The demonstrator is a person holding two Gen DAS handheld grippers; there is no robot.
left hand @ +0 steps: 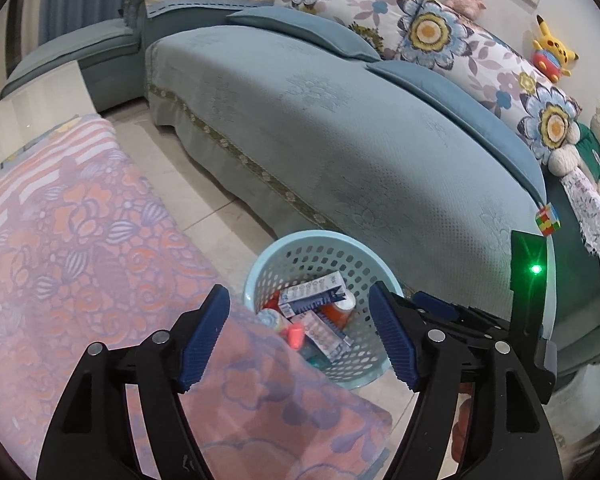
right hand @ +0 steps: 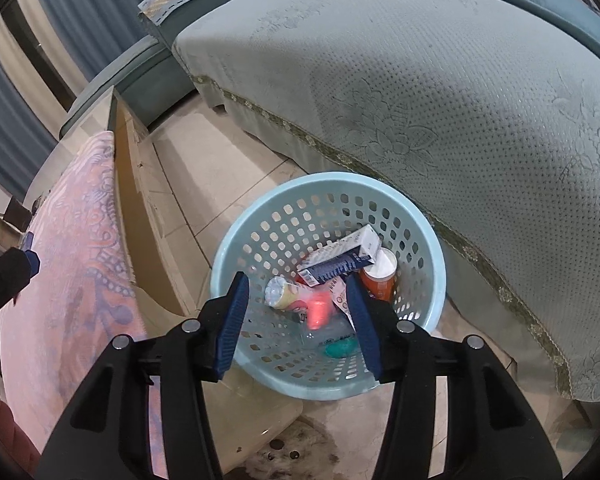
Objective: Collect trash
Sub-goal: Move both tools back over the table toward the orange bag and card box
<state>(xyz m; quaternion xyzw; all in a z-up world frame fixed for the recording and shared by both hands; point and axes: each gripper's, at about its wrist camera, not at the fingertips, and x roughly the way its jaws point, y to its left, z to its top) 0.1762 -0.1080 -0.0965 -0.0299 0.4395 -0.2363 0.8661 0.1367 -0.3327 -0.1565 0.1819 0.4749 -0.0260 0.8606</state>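
Note:
A light blue perforated basket [right hand: 260, 216] stands on the tiled floor between the sofa and the table. It holds several pieces of trash: a blue-and-white carton [right hand: 340, 256], an orange cup [right hand: 380, 276], a small bottle [right hand: 288, 292] and a pink item [right hand: 318, 308]. My right gripper [right hand: 296, 320] hangs open right above the basket with nothing between its fingers. In the left wrist view the basket [left hand: 276, 256] with the carton [left hand: 312, 296] lies just ahead of my left gripper [left hand: 296, 336], which is open and empty above the table's edge.
A table under a pink flowered cloth [left hand: 80, 240] fills the left. A teal sofa [left hand: 340, 140] with flowered cushions and plush toys runs along the back and right. A colour cube [left hand: 547, 220] rests on the sofa's edge. Pale floor tiles [right hand: 220, 176] lie between them.

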